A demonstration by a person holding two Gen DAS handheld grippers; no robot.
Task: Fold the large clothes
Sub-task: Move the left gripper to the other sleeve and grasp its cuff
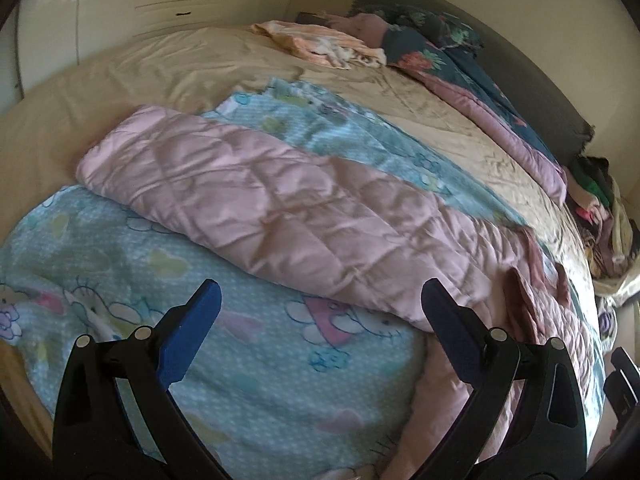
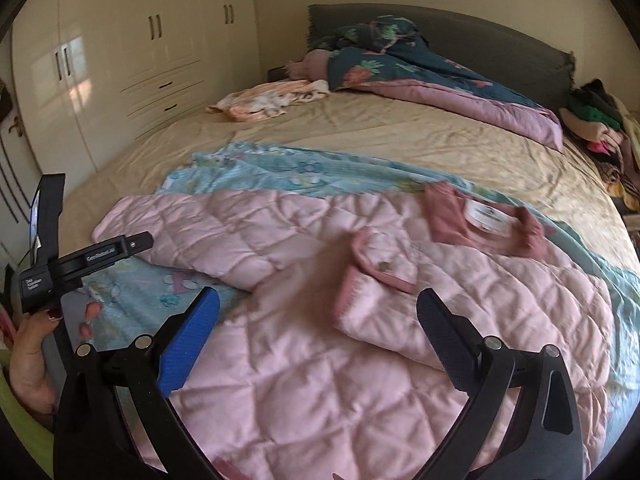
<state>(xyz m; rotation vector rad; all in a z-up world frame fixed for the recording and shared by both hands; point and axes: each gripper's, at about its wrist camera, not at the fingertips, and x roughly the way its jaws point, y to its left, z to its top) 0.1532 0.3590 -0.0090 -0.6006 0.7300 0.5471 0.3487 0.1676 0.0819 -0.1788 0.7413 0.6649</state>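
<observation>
A pink quilted jacket [image 2: 320, 320] lies spread on a light blue cartoon-print blanket [image 2: 280, 168] on the bed. Its darker pink collar with a white label [image 2: 488, 220] points toward the headboard, and one sleeve [image 1: 248, 196] stretches out to the left. My right gripper [image 2: 318, 312] hovers open over the jacket's chest, near a pocket flap [image 2: 380, 264]. My left gripper [image 1: 320, 304] is open above the blue blanket [image 1: 248, 368], just short of the sleeve's near edge. The left gripper's body and the hand holding it [image 2: 80, 264] show at the left of the right wrist view.
The beige bedsheet [image 2: 400, 132] stretches beyond the blanket. A dark floral duvet [image 2: 400, 68] and a peach garment [image 2: 272, 98] lie near the grey headboard. A clothes pile [image 2: 600, 128] sits at the right. White wardrobes with drawers [image 2: 132, 52] line the left wall.
</observation>
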